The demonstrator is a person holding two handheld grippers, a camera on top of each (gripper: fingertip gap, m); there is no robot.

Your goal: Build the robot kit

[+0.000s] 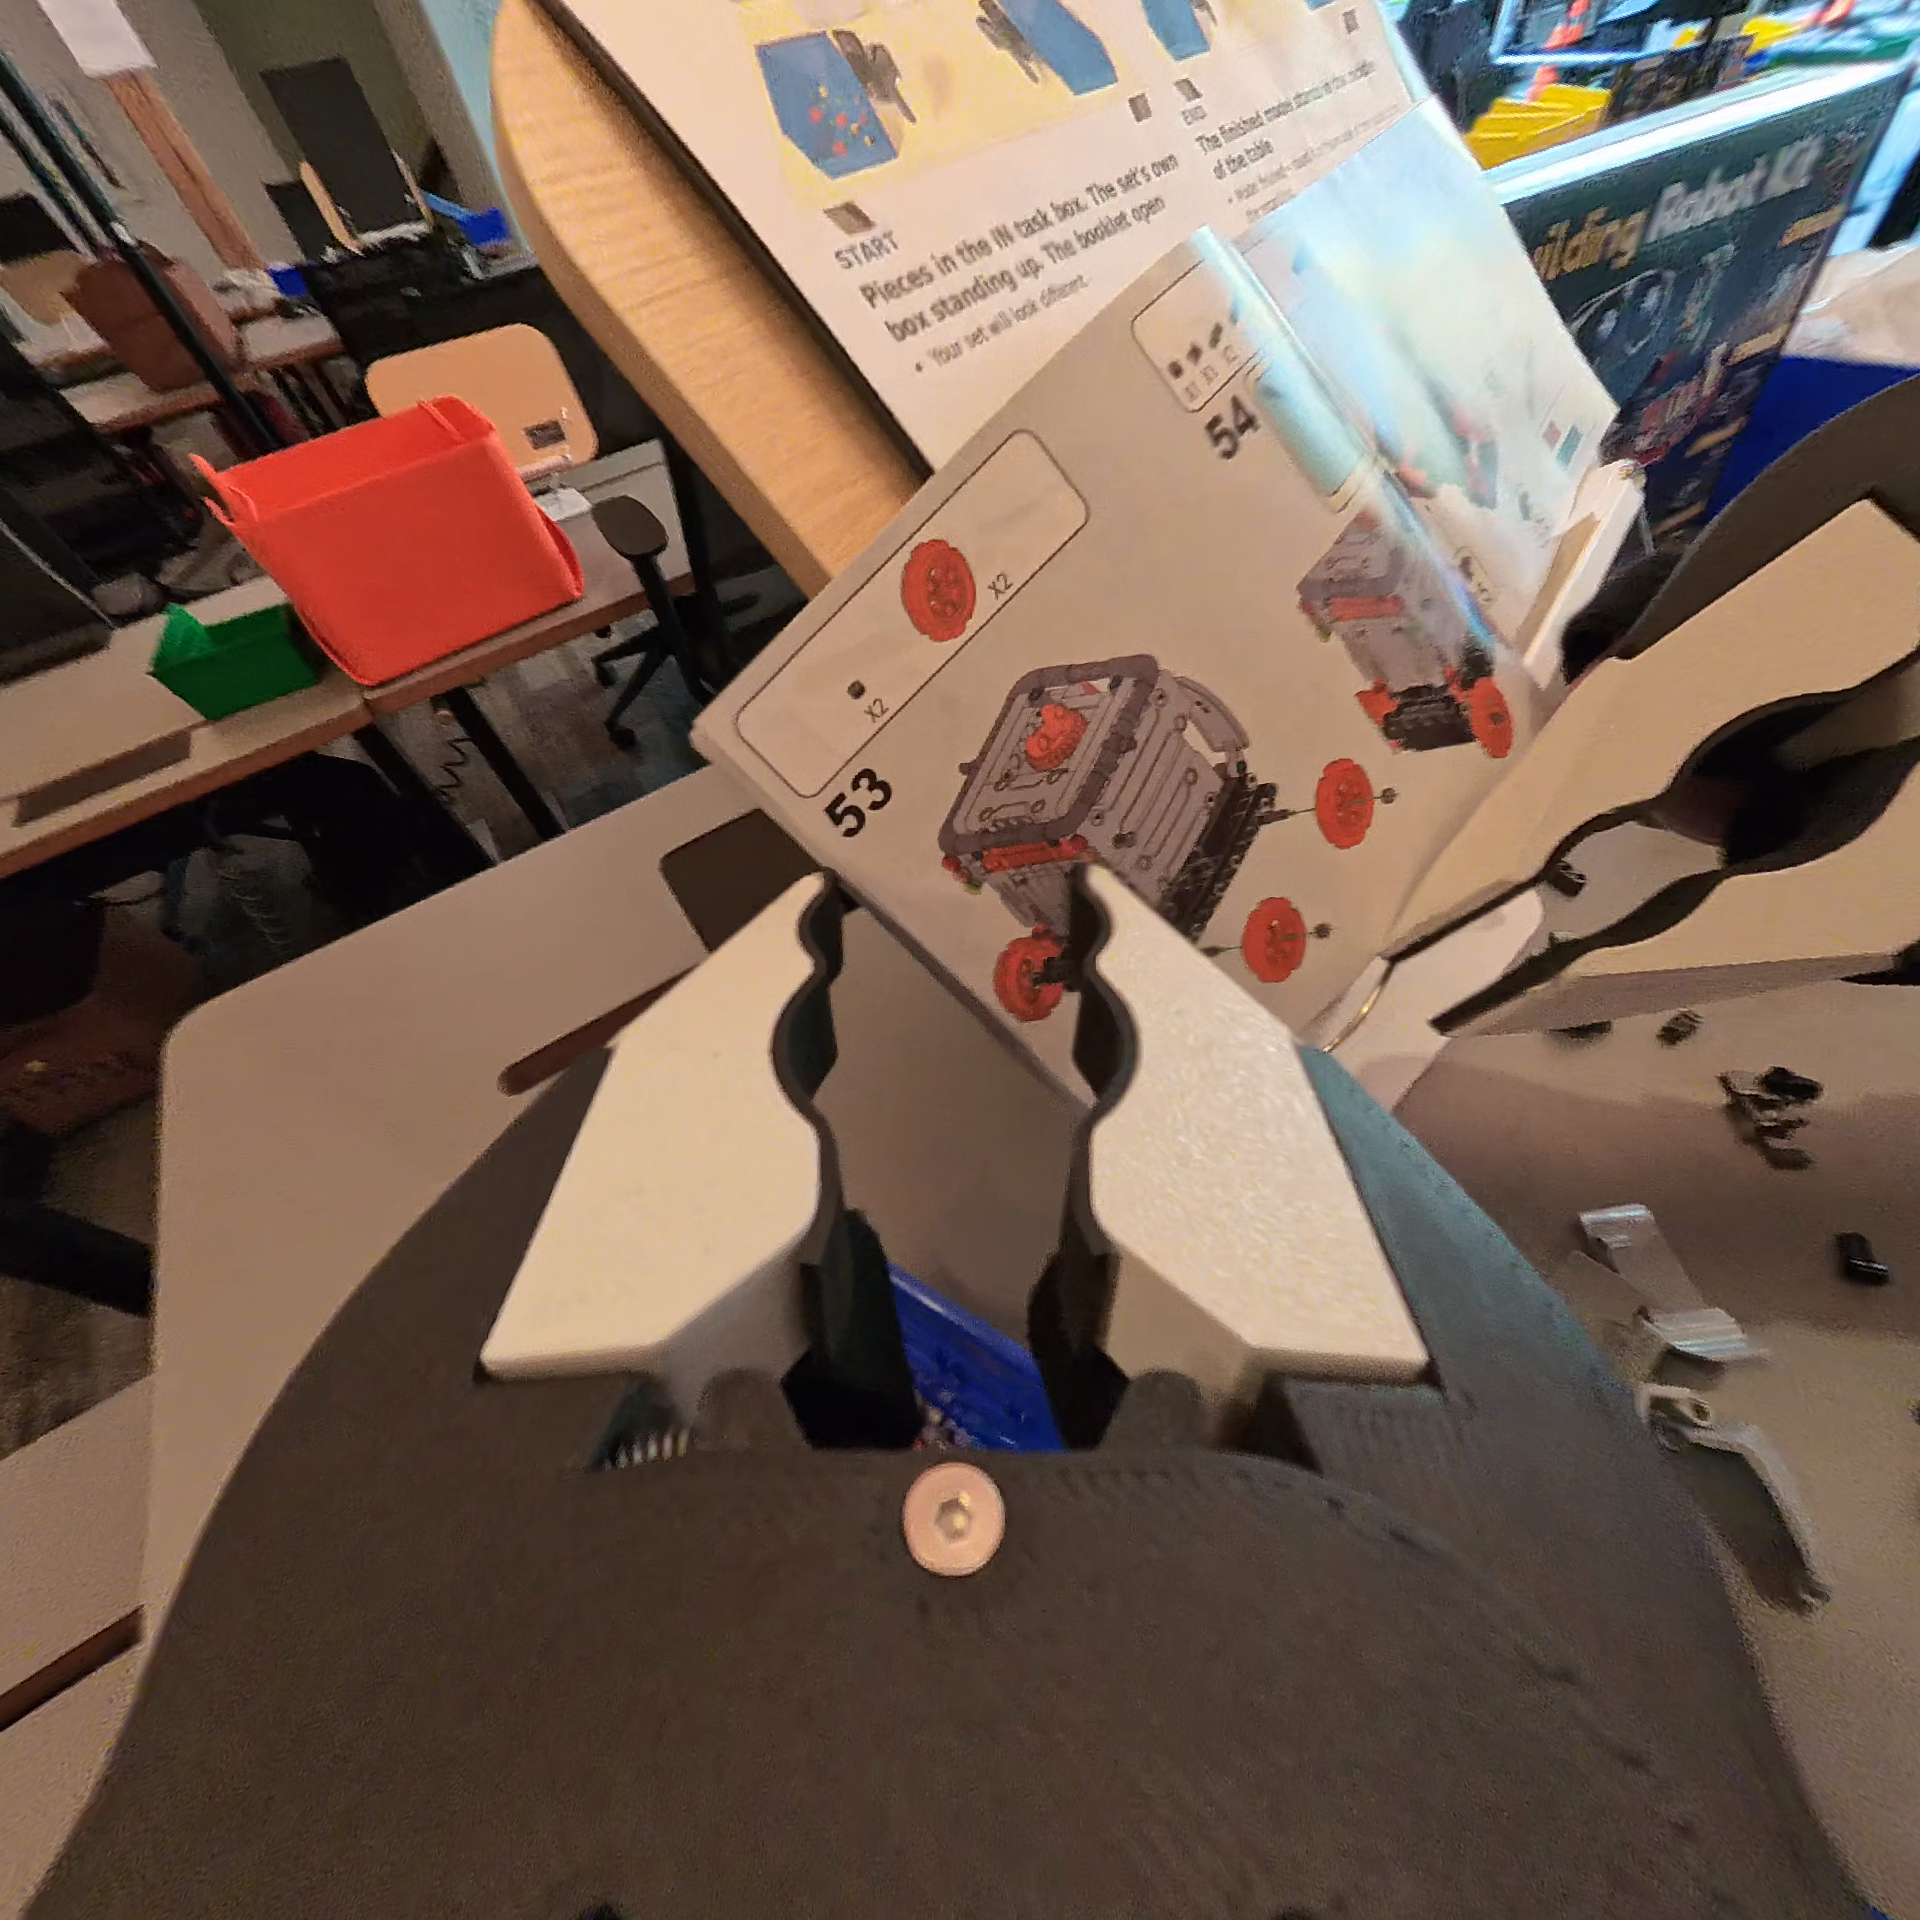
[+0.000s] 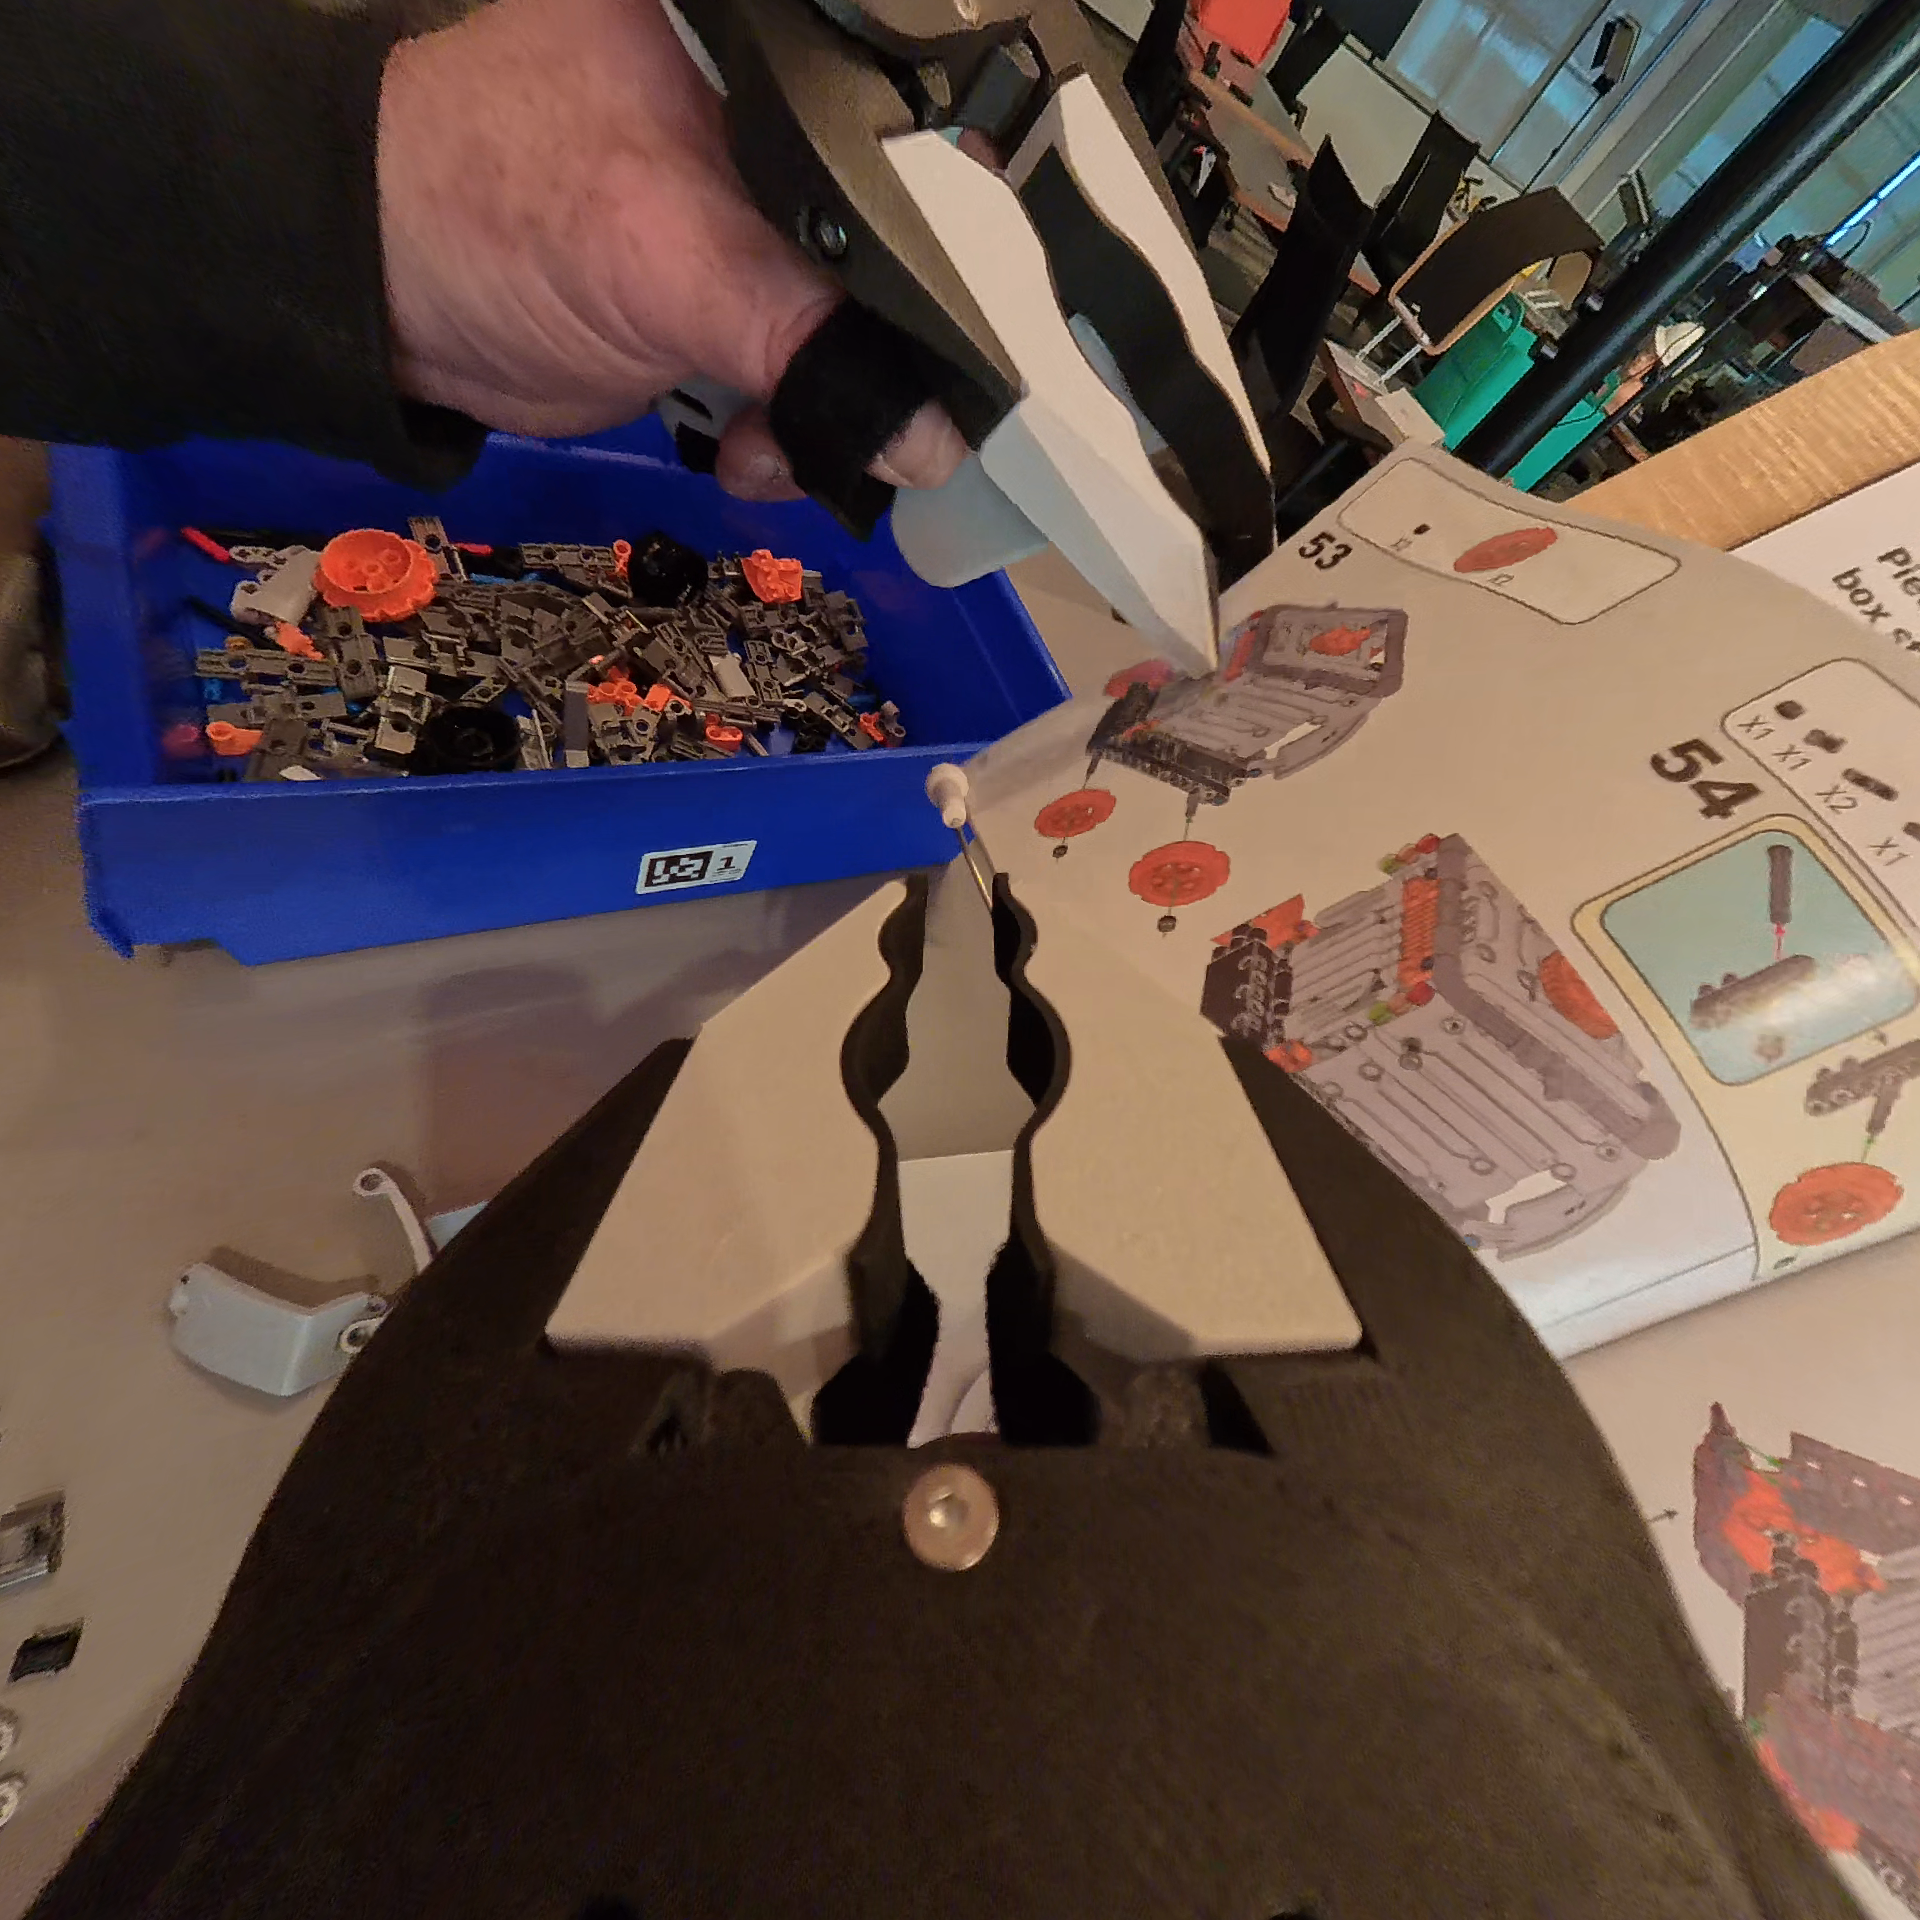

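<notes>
An open instruction booklet point(image 1: 1039, 644) with drawings of a grey block vehicle with red wheels stands tilted on the table. My left gripper point(image 1: 956, 883) is open, with its fingertips against the lower part of the booklet page. In the right wrist view it point(image 2: 1210, 644) comes down from above, held by a hand point(image 2: 582, 208), tips on the drawing. My right gripper point(image 2: 958, 888) is closed to a narrow gap on the lower corner of the curved booklet page point(image 2: 1455, 935). It also shows at the right of the left wrist view point(image 1: 1413, 987). A thin wire with a white tip point(image 2: 951, 795) stands just ahead of it.
A blue bin point(image 2: 520, 862) of grey, black and orange building parts sits left of the booklet. Grey curved parts point(image 2: 270, 1330) and small black pieces point(image 1: 1766, 1101) lie loose on the table. A printed sheet point(image 1: 987, 208) and a kit box point(image 1: 1683, 291) stand behind. A red bin point(image 1: 405, 540) and a green bin point(image 1: 234, 660) sit on a far table.
</notes>
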